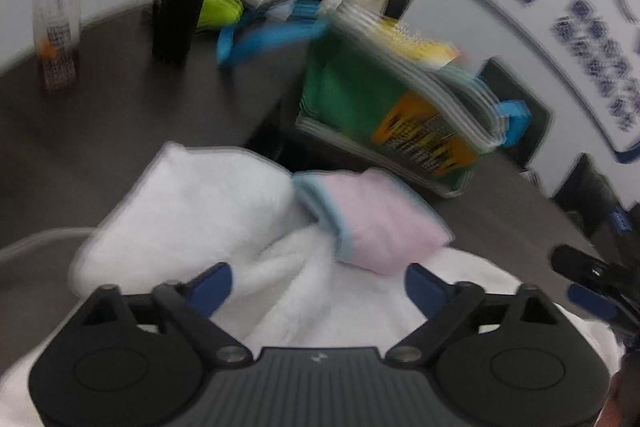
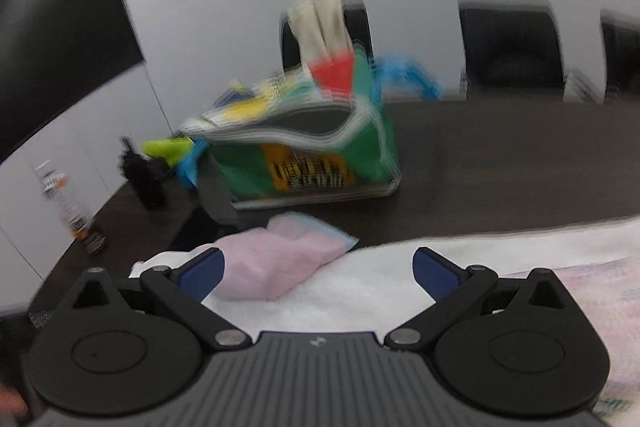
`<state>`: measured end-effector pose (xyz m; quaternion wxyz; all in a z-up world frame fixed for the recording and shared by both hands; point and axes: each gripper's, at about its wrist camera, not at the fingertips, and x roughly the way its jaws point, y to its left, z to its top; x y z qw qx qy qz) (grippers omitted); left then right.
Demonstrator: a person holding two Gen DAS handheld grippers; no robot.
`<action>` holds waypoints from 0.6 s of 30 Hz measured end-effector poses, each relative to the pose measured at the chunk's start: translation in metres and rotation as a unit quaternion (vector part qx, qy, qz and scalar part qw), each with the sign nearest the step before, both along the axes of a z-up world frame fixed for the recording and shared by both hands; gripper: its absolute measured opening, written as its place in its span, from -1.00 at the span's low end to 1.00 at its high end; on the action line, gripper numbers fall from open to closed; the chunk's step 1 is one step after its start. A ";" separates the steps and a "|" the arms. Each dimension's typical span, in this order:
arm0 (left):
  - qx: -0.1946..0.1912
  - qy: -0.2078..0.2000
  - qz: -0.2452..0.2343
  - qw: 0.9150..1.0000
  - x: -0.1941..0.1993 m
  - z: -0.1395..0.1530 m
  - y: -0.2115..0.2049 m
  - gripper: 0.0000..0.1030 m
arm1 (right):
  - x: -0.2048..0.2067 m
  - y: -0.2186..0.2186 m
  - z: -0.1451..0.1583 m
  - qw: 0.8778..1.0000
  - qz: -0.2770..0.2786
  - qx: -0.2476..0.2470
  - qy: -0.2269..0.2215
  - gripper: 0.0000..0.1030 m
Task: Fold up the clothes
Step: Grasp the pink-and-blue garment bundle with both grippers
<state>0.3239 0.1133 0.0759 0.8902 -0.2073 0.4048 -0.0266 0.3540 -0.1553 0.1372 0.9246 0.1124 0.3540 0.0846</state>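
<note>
A white fleecy garment (image 1: 192, 215) lies bunched on the dark table, with a pink sleeve (image 1: 384, 223) edged in light blue folded over it. My left gripper (image 1: 318, 285) hovers over the white cloth with its blue pads wide apart and nothing between them. In the right wrist view the same white garment (image 2: 376, 279) and pink sleeve (image 2: 276, 263) lie just ahead of my right gripper (image 2: 318, 269), which is open and empty. The right gripper's tip (image 1: 588, 283) shows at the left view's right edge. Both views are motion-blurred.
A green shopping bag (image 1: 384, 103) (image 2: 316, 155) stuffed with clothes and blue handles stands behind the garment. A bottle (image 1: 56, 19) (image 2: 76, 211) and a black object (image 1: 180, 15) (image 2: 144, 179) stand at the left. Dark chairs (image 2: 508, 47) line the white wall.
</note>
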 end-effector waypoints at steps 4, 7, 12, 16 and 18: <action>0.034 0.016 -0.002 0.999 0.043 -0.027 -0.024 0.72 | 0.064 0.019 -0.053 0.998 -0.009 -0.034 0.047 0.82; 0.066 0.001 -0.015 0.998 0.059 -0.029 -0.031 0.61 | 0.095 0.016 -0.084 0.997 -0.009 -0.009 0.081 0.47; 0.022 -0.007 -0.045 0.999 0.072 -0.027 -0.025 -0.60 | 0.114 0.024 -0.100 0.997 0.029 0.020 0.075 -0.42; 0.049 -0.033 -0.054 0.997 0.060 -0.010 -0.034 -0.96 | 0.113 0.030 -0.091 0.996 0.039 0.042 0.066 -0.90; 0.039 -0.053 -0.067 0.996 0.043 0.011 -0.033 -0.97 | 0.101 0.027 -0.074 0.996 0.044 0.065 0.040 -0.91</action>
